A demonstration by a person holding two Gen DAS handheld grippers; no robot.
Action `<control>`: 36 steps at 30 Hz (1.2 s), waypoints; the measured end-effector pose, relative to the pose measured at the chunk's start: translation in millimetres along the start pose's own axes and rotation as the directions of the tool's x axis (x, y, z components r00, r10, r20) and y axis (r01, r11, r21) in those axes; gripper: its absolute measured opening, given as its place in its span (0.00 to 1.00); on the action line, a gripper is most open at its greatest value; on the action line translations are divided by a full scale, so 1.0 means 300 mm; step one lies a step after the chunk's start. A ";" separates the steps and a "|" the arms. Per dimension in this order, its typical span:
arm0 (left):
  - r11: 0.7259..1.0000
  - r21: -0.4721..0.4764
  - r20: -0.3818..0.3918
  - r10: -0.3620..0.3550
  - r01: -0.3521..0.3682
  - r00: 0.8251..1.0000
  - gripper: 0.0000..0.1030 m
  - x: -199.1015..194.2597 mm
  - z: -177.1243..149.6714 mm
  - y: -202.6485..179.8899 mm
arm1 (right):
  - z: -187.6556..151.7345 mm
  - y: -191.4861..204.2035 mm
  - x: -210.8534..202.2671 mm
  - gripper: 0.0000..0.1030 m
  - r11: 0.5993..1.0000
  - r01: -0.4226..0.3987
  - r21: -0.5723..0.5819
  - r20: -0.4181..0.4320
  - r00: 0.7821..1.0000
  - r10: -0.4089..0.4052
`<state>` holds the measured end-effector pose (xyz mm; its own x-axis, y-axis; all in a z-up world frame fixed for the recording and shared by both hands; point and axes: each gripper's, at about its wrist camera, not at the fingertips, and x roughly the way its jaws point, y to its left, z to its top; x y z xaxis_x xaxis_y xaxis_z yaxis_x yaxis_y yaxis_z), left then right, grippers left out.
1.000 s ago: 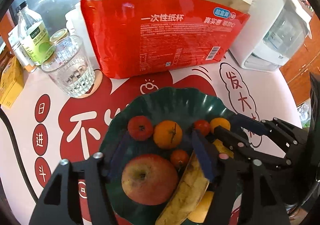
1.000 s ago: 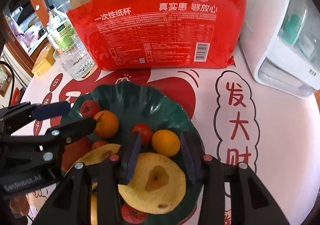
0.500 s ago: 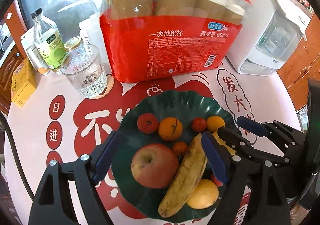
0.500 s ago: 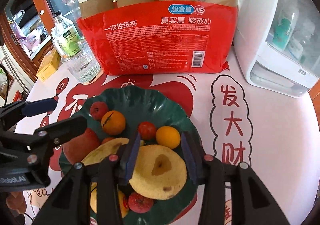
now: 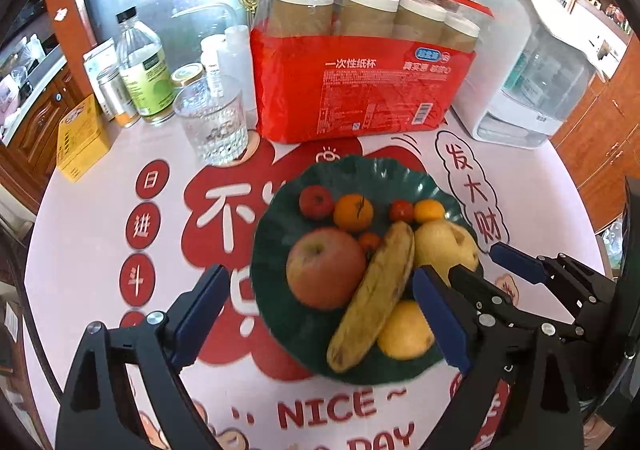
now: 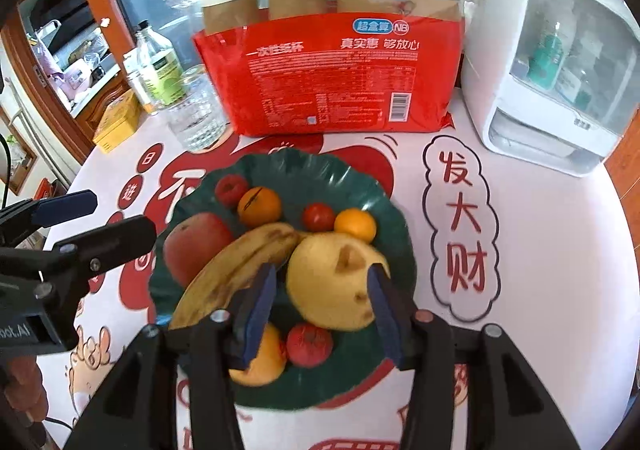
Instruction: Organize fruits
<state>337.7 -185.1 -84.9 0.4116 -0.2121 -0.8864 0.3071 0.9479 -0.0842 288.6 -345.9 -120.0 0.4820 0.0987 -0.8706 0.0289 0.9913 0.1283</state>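
Observation:
A dark green plate (image 5: 360, 170) (image 6: 304, 170) holds an apple (image 5: 326, 268) (image 6: 196, 246), a banana (image 5: 376, 298) (image 6: 240, 266), a yellow pear (image 5: 444, 246) (image 6: 336, 282), oranges and small tomatoes. My left gripper (image 5: 320, 318) (image 6: 106, 216) hangs above the plate's near side. Its jaws are opening wide, and the apple and banana show between them untouched. My right gripper (image 6: 322, 314) (image 5: 490, 266) hovers over the pear. Its jaws are opening too, with a gap on each side of the fruit.
A red pack of paper cups (image 5: 360, 90) stands behind the plate, with a white appliance (image 5: 528, 66) at the right. A glass (image 5: 212, 126), a bottle (image 5: 144, 74) and a yellow box (image 5: 78, 138) crowd the back left. The round table carries a red-printed cloth.
Both grippers have risen and drawn back from the plate. The left jaws have spread well clear of the apple. The right jaws have widened around the pear, which stays on the plate.

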 end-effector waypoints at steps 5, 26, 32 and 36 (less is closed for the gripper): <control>1.000 -0.011 0.009 0.004 -0.004 1.000 0.90 -0.086 -0.106 -0.001 | -0.092 0.040 -0.082 0.51 1.000 -0.005 -0.011 0.020 1.000 0.005; 0.992 -0.082 0.106 0.102 -0.093 0.989 0.92 -0.583 -0.575 0.025 | -0.542 0.165 -0.552 0.54 0.993 -0.050 0.106 0.069 0.997 0.043; 0.989 -0.073 0.120 0.138 -0.130 0.983 0.92 -0.667 -0.681 0.012 | -0.611 0.197 -0.660 0.55 0.990 -0.018 0.136 0.066 0.998 0.009; 0.985 -0.078 0.133 0.164 -0.154 0.977 0.93 -0.709 -0.740 0.005 | -0.638 0.223 -0.718 0.56 0.991 -0.008 0.130 0.082 0.997 -0.002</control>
<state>60.1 -85.8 2.4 0.5668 -0.0836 -0.8196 0.1720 0.9849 0.0185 19.2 -284.2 -14.7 0.5518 0.0891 -0.8292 0.1384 0.9707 0.1964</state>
